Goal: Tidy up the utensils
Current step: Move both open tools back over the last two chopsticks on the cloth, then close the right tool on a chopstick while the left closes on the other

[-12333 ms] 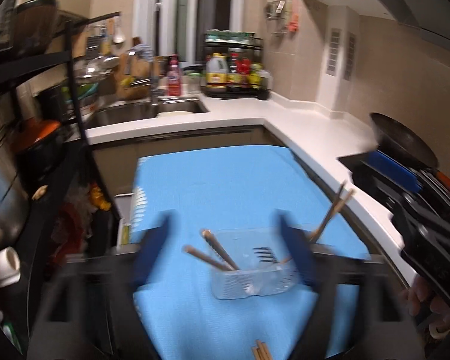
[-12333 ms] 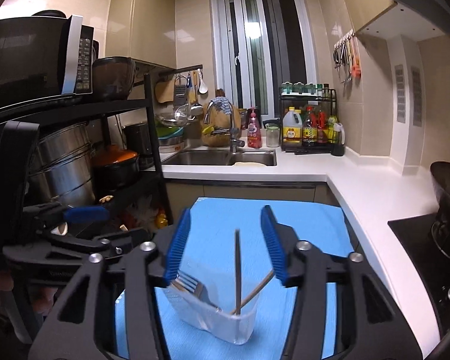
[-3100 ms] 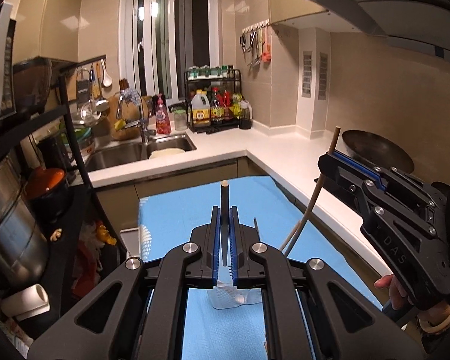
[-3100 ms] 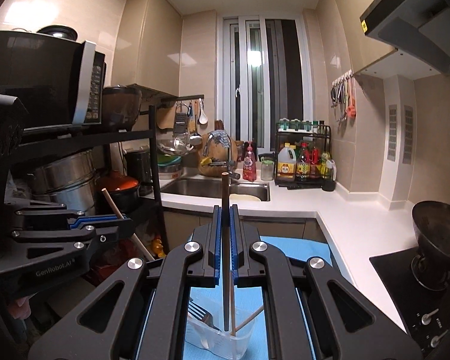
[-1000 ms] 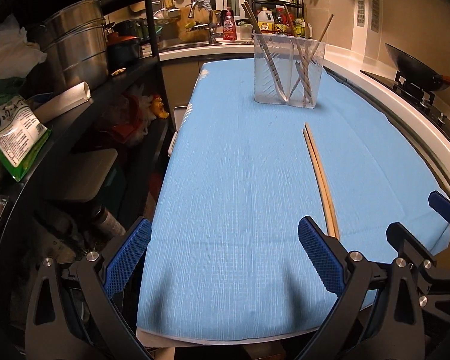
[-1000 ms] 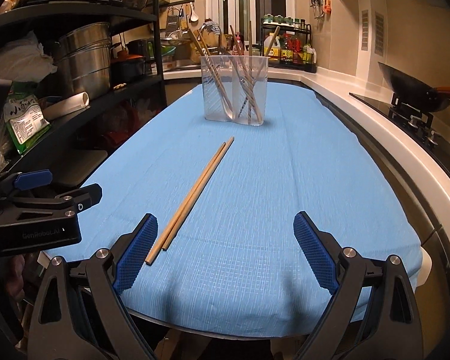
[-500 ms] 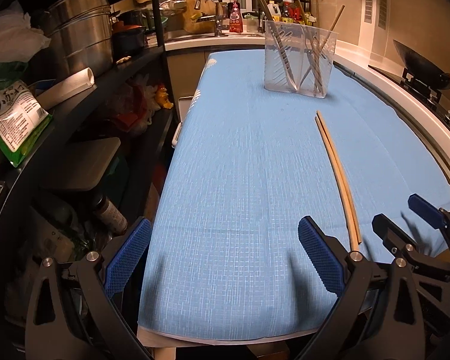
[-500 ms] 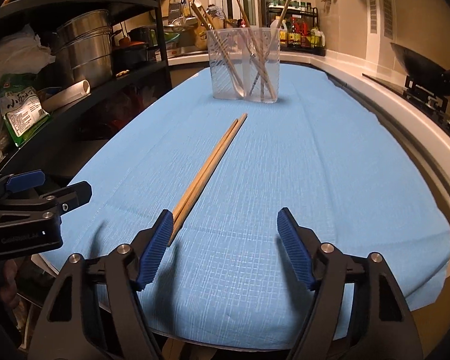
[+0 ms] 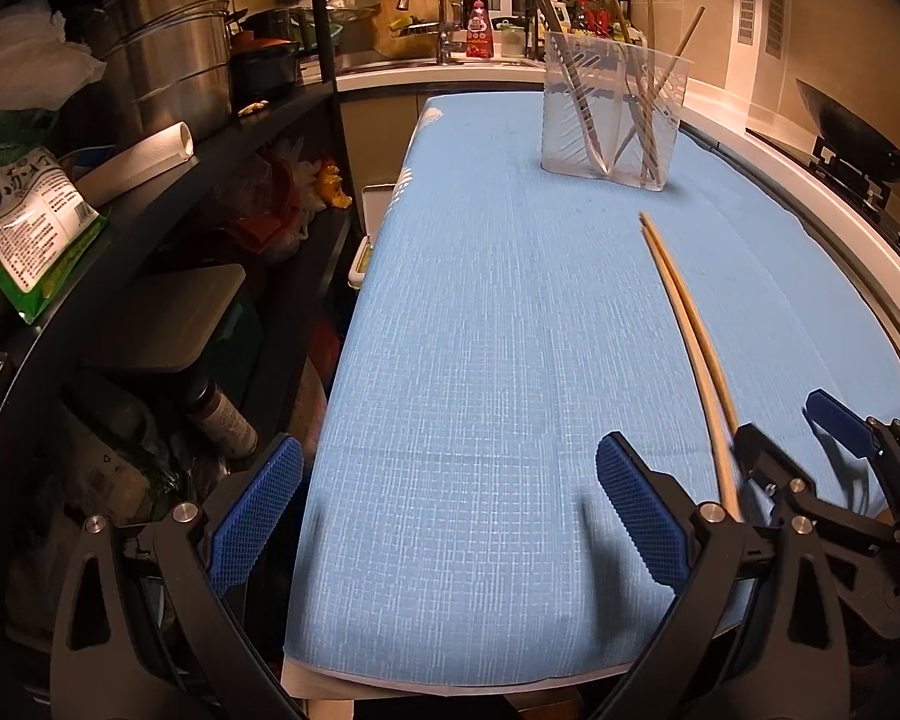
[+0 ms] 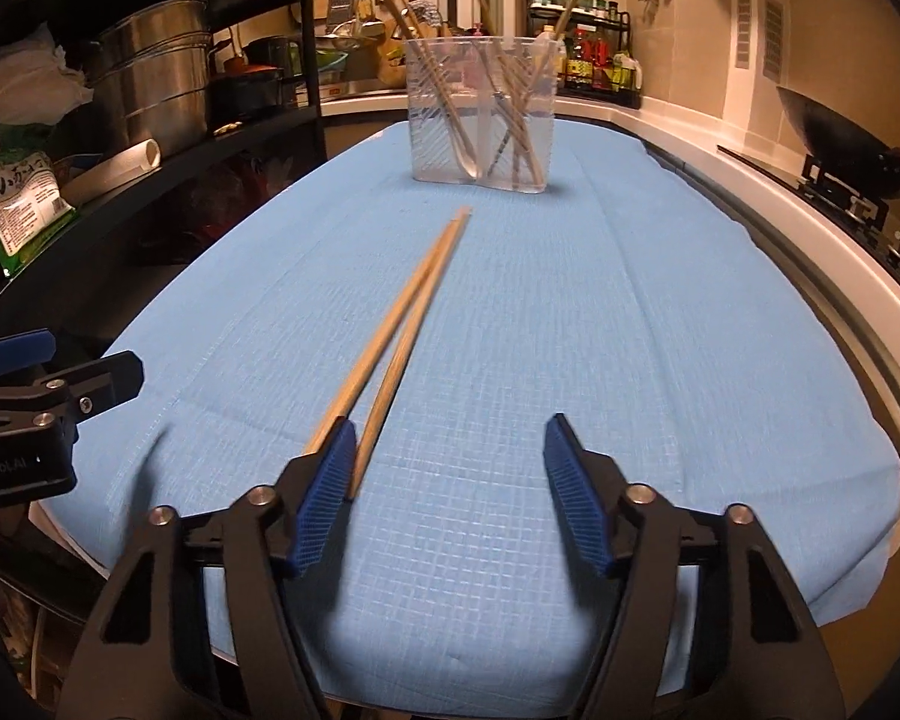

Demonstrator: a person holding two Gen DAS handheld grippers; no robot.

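Observation:
Two wooden chopsticks [image 10: 411, 312] lie side by side on the blue cloth [image 10: 600, 324]; they also show in the left wrist view [image 9: 687, 324]. A clear plastic holder [image 10: 480, 111] with several chopsticks and utensils stands at the far end, also in the left wrist view [image 9: 612, 120]. My right gripper [image 10: 447, 468] is open and low over the cloth, its left finger [image 10: 324, 492] beside the chopsticks' near ends. My left gripper [image 9: 450, 516] is open and empty at the cloth's near edge, left of the chopsticks.
A black shelf rack [image 9: 168, 138] with steel pots [image 9: 162, 60], a green packet and bottles stands along the left. A wok [image 10: 840, 138] sits on the stove at right. The white counter edge [image 10: 810, 252] runs along the right.
My right gripper moved forward and left, so its left finger now reaches the chopsticks' near ends, and its jaws narrowed a little. The left gripper crept forward slightly.

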